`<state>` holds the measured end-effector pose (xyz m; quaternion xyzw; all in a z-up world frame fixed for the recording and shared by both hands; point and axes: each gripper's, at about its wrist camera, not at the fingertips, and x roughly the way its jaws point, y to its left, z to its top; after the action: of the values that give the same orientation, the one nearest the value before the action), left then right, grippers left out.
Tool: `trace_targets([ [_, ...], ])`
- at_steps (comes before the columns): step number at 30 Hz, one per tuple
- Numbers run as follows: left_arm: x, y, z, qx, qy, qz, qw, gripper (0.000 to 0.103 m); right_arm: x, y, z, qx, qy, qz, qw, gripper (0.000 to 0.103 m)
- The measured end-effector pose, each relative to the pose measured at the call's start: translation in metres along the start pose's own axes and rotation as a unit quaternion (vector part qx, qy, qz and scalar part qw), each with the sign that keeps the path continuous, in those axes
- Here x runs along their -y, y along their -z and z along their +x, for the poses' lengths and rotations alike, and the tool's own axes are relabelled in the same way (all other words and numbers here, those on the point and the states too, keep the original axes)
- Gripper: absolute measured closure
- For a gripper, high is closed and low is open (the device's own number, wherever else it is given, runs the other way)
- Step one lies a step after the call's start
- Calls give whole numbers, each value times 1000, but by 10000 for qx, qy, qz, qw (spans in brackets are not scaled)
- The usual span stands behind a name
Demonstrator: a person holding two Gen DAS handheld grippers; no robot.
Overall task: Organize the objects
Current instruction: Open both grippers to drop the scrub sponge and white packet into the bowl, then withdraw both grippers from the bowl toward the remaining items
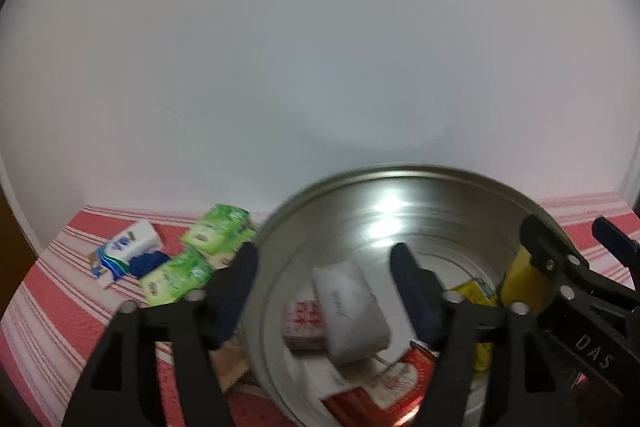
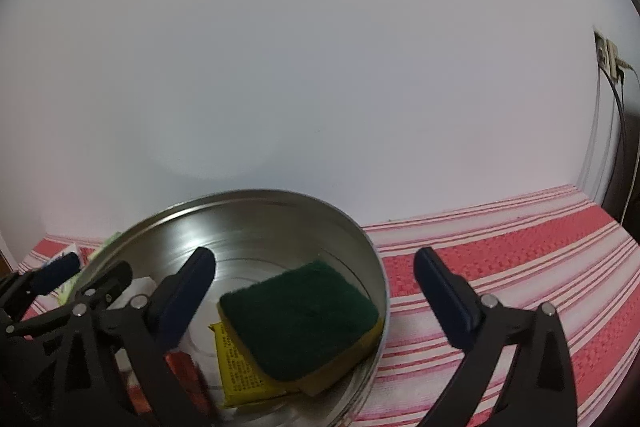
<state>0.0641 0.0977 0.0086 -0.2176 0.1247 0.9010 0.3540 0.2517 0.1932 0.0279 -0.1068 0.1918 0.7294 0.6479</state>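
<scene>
A round metal bowl [image 1: 400,173] [image 2: 256,193] stands on a red-and-white striped cloth [image 2: 520,259]. In it lie a white packet [image 1: 352,311], a red-and-white packet [image 1: 302,319], a red packet [image 1: 388,383], a yellow packet [image 2: 240,375] and a green-topped yellow sponge [image 2: 296,311] that leans on the bowl's wall. My left gripper [image 1: 324,275] is open above the white packet, one finger outside the rim and one inside, touching nothing. My right gripper [image 2: 314,259] is wide open over the sponge, clear of it, straddling the bowl's right rim.
Left of the bowl on the cloth lie two green tissue packs [image 1: 220,231] [image 1: 176,277], a blue-and-white packet [image 1: 128,247] and a brown sachet [image 1: 230,363]. A white wall rises right behind. A wall socket with cables [image 2: 610,61] is at the far right.
</scene>
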Motion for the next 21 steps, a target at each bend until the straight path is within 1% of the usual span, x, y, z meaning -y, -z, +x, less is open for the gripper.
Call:
trace_targets([
  [5, -8, 1, -14, 215, -204, 70, 9995, 27, 2, -1, -11, 109, -54, -55, 9999, 2],
  [8, -15, 7, -22, 319, -283, 103, 9990, 27, 3, 1, -25, 337, -107, -22, 9994, 2],
  [11, -28, 11, -25, 295, -361, 25, 9989, 26, 13, 3, -39, 500, -355, 230, 9979, 0],
  [16, -55, 14, -28, 247, -445, -292, 9983, 26, 16, 5, -49, 253, -611, 290, 9974, 0],
  [19, -66, 16, -29, 255, -554, -225, 9979, 26, 18, 5, -58, 159, -862, 372, 9955, 0],
  [21, -73, 19, -30, 268, -622, -168, 9976, 26, 12, 5, -64, 161, -935, 236, 9952, 0],
])
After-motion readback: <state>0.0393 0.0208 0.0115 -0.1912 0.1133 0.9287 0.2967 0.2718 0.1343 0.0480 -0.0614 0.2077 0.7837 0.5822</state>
